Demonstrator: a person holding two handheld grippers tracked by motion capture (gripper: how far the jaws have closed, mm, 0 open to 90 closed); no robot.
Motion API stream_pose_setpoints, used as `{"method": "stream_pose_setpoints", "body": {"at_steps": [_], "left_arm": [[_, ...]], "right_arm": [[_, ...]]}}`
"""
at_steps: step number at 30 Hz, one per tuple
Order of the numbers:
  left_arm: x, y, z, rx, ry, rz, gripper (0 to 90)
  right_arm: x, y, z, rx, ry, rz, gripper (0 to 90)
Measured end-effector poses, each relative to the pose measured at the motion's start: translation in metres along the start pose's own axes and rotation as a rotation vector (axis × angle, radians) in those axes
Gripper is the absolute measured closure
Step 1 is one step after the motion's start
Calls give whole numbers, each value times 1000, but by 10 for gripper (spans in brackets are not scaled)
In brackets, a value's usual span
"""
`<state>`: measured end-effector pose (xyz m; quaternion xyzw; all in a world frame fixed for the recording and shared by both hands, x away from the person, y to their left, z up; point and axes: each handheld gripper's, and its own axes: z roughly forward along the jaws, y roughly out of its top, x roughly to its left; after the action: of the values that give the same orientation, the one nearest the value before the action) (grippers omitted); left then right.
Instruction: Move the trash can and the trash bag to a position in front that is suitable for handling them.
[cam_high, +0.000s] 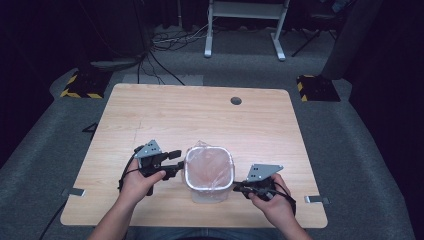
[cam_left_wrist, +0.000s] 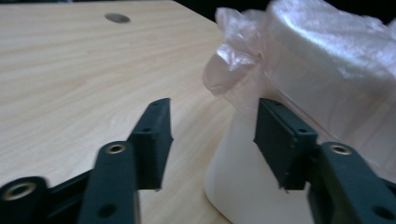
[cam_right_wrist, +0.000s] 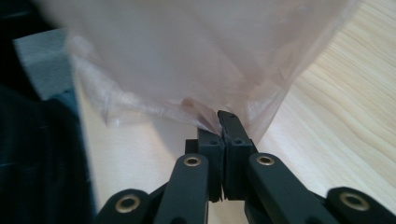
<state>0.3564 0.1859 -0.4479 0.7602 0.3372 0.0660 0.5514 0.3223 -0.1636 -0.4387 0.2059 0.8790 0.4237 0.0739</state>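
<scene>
A small white bin (cam_high: 210, 194) lined with a clear pinkish plastic bag (cam_high: 209, 169) stands near the table's front edge. My left gripper (cam_high: 178, 163) is at the bin's left side. In the left gripper view it (cam_left_wrist: 212, 116) is open, its jaws apart with nothing between them, the bin's white wall (cam_left_wrist: 243, 186) and the bag's loose rim (cam_left_wrist: 233, 60) just beyond. My right gripper (cam_high: 238, 188) is at the bin's right front corner. In the right gripper view it (cam_right_wrist: 219, 123) is shut on the hanging edge of the bag (cam_right_wrist: 187, 56).
The wooden table (cam_high: 200, 115) has a round cable hole (cam_high: 236, 100) at the back. Grey floor surrounds it, with a white desk frame (cam_high: 245, 30) and cables (cam_high: 165, 45) beyond. The person's forearms come in from the bottom.
</scene>
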Motion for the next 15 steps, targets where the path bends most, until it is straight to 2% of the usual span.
{"method": "stream_pose_setpoints", "body": {"at_steps": [5,8,10,13,15], "left_arm": [[-7,-4,-2,41,-24,31,478],[-10,-6,-4,48,-16,61,434],[-10,-5,-6,43,-16,73,417],[-10,-2,-7,8,-9,104,377],[-12,1,-8,-7,-27,118,378]], "right_arm": [[-24,-1,6,8,-92,26,895],[-36,-3,9,-8,-114,59,891],[-36,-2,9,-15,-114,56,886],[-33,-1,7,-10,-116,39,873],[-30,1,5,-12,-121,23,866]]}}
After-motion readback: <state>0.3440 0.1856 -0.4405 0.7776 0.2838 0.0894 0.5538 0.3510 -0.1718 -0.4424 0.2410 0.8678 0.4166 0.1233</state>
